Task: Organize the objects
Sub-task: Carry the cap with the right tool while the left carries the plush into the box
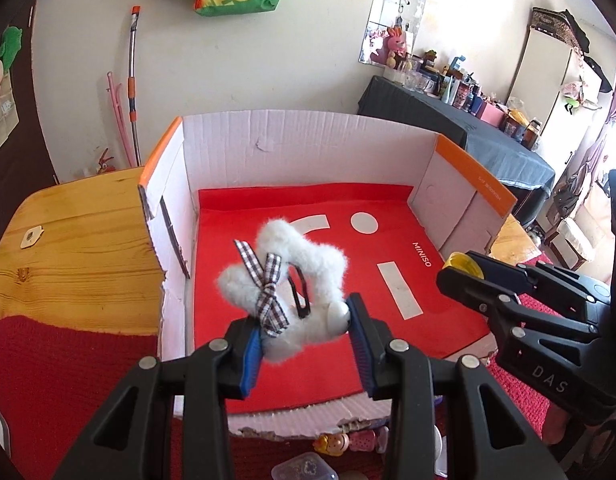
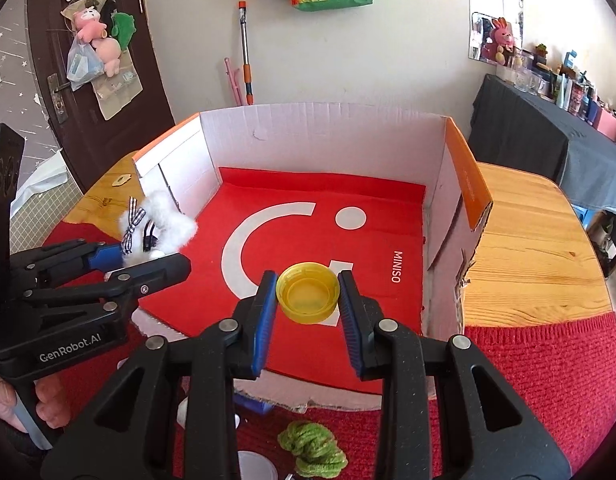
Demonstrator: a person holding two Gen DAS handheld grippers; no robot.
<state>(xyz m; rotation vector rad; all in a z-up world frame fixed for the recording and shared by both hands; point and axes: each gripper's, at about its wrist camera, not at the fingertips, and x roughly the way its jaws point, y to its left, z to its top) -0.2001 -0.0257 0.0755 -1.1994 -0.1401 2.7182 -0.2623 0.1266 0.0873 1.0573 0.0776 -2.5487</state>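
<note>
Both tools hang over the near edge of the open box [image 2: 324, 136]: the left tool [image 1: 303, 322] pinches a fluffy white clip [image 1: 295, 276], the right tool [image 2: 308, 300] a yellow cap [image 2: 308, 298].

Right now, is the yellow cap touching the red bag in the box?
Apart. The right wrist view shows the cap pinched between the right gripper pads, held in the air above the red bag.
</note>
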